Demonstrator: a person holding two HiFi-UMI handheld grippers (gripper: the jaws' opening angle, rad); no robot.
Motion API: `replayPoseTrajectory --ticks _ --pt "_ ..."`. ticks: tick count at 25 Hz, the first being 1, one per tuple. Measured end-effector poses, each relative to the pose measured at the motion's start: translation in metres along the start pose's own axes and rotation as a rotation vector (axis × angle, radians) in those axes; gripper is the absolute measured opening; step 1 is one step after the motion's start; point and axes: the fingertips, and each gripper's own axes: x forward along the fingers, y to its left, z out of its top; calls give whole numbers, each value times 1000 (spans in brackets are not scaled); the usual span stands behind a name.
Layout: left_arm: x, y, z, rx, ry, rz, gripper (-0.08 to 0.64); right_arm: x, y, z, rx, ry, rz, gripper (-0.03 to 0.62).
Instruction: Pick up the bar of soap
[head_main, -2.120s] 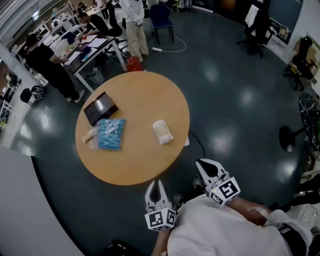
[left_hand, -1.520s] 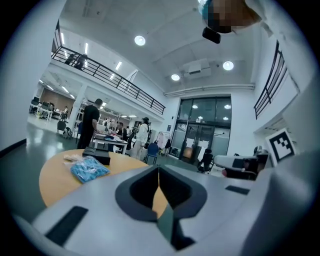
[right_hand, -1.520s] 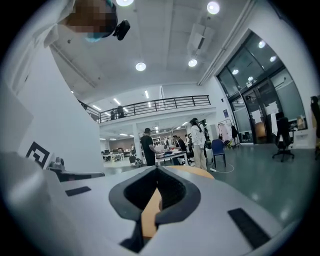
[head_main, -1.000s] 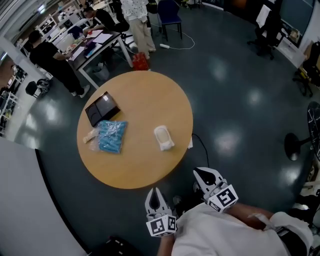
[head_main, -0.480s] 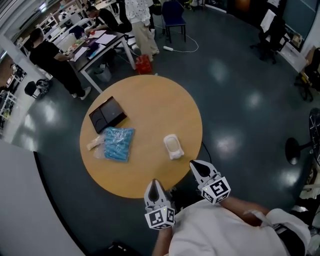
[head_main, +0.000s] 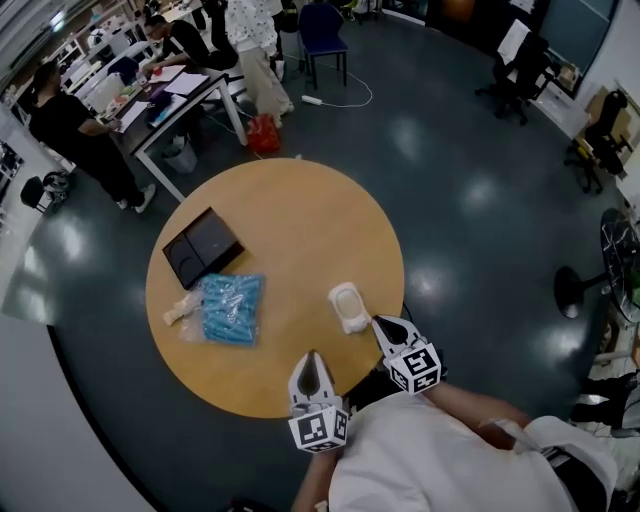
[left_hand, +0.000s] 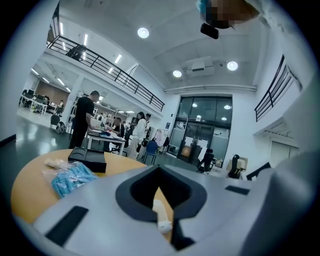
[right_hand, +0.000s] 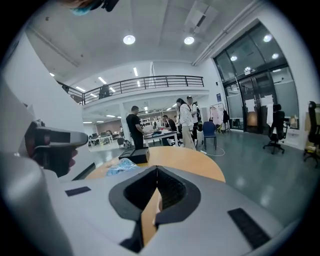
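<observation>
A round wooden surface is set on the dark glossy floor of a large hall. The white bar of soap is laid by its near right edge, just beside the right gripper. The left gripper is held over the near edge. Both jaws are clenched, empty. Open floor is seen at the right.

Approach to the bar of soap was clear: it sat near the right near rim of the round surface with bare wood all round it. The nearest clutter was the blue packet, well apart to the left, with a small pale bag beside it and the black box behind. The far half was open. The right tool, jaws together, was just beside the soap with nothing between. The left tool, also closed, was over the near rim.
</observation>
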Motion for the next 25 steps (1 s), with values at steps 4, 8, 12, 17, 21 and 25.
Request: replayPoseTrajectory --ticks 4,8,12,17,21,25 --pt "13 5 -4 -12 5 -24 5 38 -7 -29 -30 91 -22 14" --pt "15 12 3 -13 -3 -16 5 63 -14 -49 -14 187 -49 15" --pt "15 22 -3 -39 20 1 5 87 -13 -76 -9 294 -48 150" --pt "20 25 -7 -40 33 -3 5 117 -20 -110 -23 426 -77 250" --pt "23 28 -7 -55 32 -1 5 133 -27 -134 -32 536 -107 305" --pt "26 34 -6 -64 37 7 5 146 -31 -145 -51 592 -126 336"
